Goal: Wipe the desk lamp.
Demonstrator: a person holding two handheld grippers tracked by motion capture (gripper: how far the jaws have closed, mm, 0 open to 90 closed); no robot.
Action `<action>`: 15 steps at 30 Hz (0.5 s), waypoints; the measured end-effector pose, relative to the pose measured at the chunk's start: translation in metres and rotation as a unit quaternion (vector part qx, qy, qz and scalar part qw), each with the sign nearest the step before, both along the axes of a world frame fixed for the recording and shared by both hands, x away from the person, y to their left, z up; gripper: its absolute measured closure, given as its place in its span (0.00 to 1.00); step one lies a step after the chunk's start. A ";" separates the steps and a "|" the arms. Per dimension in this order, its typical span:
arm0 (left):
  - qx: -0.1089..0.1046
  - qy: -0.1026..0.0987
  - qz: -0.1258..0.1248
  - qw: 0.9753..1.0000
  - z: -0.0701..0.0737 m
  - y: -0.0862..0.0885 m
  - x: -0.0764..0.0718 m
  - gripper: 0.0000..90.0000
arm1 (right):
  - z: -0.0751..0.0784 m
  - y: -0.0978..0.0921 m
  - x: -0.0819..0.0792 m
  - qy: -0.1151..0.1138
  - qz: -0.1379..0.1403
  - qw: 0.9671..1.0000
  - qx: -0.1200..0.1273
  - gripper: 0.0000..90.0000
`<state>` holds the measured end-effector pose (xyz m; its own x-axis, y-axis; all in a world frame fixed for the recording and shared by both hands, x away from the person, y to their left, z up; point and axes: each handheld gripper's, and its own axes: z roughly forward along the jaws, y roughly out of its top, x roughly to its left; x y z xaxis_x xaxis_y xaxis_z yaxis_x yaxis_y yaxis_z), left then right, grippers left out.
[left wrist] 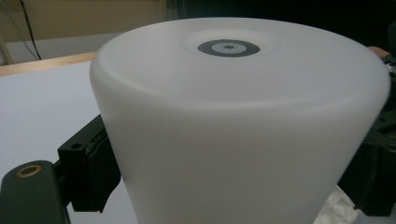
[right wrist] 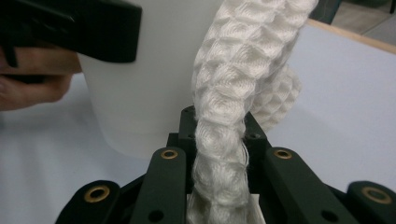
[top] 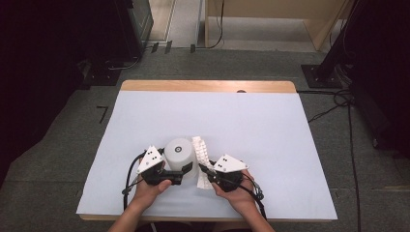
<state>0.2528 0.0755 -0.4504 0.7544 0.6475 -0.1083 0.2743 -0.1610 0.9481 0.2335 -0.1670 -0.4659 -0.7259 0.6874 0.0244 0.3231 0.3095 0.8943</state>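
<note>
A white upturned cup [top: 180,153] stands bottom up on the white table cover, near the front edge. My left gripper [top: 181,172] is shut on the cup [left wrist: 243,121], with one black pad [left wrist: 95,172] pressed on its left side. A white waffle-weave cloth [top: 200,157] runs along the cup's right side. My right gripper [top: 205,170] is shut on the cloth [right wrist: 229,121], which rises bunched between its jaws. The cup [right wrist: 140,93] sits just behind the cloth there, with the left gripper's jaw against it.
The table [top: 208,86] has a bare wooden strip at its far edge and a white cover [top: 251,125] over the rest. Cables and dark stands sit on the grey floor beyond and to the right.
</note>
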 end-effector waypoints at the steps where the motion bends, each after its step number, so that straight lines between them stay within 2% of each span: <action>1: 0.012 -0.010 0.010 1.000 -0.001 -0.004 -0.001 0.10 | -0.001 0.000 0.001 0.003 -0.004 1.000 -0.001 0.85; 3: 0.030 -0.026 0.017 0.999 -0.005 -0.009 -0.002 0.10 | -0.003 -0.003 0.004 0.006 -0.023 1.000 -0.002 0.85; 5: 0.048 -0.028 0.022 0.998 -0.011 -0.013 -0.002 0.10 | -0.005 -0.008 0.006 0.015 -0.047 0.999 0.005 0.85; 8: 0.060 -0.031 0.029 0.997 -0.017 -0.014 -0.001 0.10 | -0.005 -0.018 0.009 0.022 -0.075 0.997 0.017 0.85; 11: 0.070 -0.030 0.037 0.996 -0.022 -0.013 0.002 0.10 | -0.004 -0.023 0.010 0.018 -0.083 0.996 0.024 0.85; 15: 0.066 -0.021 0.037 0.997 -0.025 -0.012 0.003 0.10 | -0.004 -0.024 0.010 0.018 -0.085 0.996 0.025 0.85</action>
<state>0.2559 0.0640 -0.4753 0.7064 0.7077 0.0111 0.2510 -0.2651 0.9310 0.2438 -0.1914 -0.4697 -0.5970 0.7977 0.0855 0.3987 0.2025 0.8944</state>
